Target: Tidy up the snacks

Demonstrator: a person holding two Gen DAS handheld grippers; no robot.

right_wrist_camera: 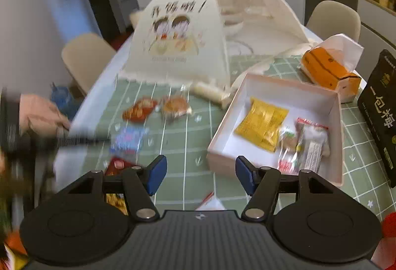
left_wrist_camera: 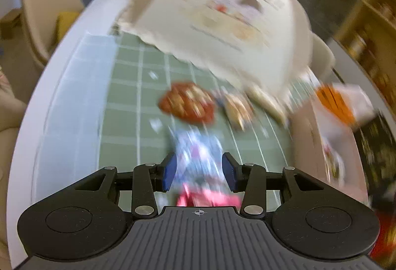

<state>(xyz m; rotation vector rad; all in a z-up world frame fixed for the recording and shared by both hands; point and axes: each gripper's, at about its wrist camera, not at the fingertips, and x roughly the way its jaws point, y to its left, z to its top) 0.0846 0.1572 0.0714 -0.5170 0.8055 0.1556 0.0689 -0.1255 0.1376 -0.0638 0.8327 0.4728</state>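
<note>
I see the pink box (right_wrist_camera: 284,86) holding a yellow packet (right_wrist_camera: 261,121) and clear-wrapped snacks (right_wrist_camera: 304,143); my right gripper (right_wrist_camera: 200,174) is half open and empty, and my left gripper (left_wrist_camera: 200,174) is half open around a blue-white packet (left_wrist_camera: 198,153), grip unclear.

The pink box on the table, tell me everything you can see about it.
The pink box is a shallow, open, lidless tray, seemingly cardboard, pale pink outside and white inside. It sits flat on the green checked tablecloth. Inside lie a yellow packet and several clear-wrapped snacks. Neither gripper touches it.
</note>
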